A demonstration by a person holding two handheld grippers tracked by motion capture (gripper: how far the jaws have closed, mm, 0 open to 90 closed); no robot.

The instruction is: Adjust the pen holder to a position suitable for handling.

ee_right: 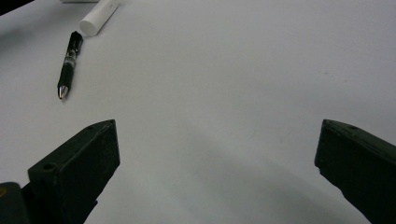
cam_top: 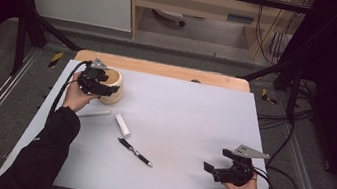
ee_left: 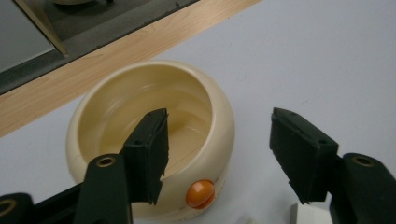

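Cream bowl point(ee_left: 149, 135) wall sits between left gripper point(ee_left: 219, 154) jaws, unclenched; right gripper point(ee_right: 217, 172) released.

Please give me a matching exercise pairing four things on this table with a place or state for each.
Things:
1. cream pot
2. black pen
3. white tube
4. right gripper

Places or states:
A. lying mid-table, just nearer the person than the white tube
B. jaws wide open over bare white table
C. at the far left, its wall between the left gripper's jaws
D. lying between the pot and the pen

Pairs: 1-C, 2-A, 3-D, 4-B
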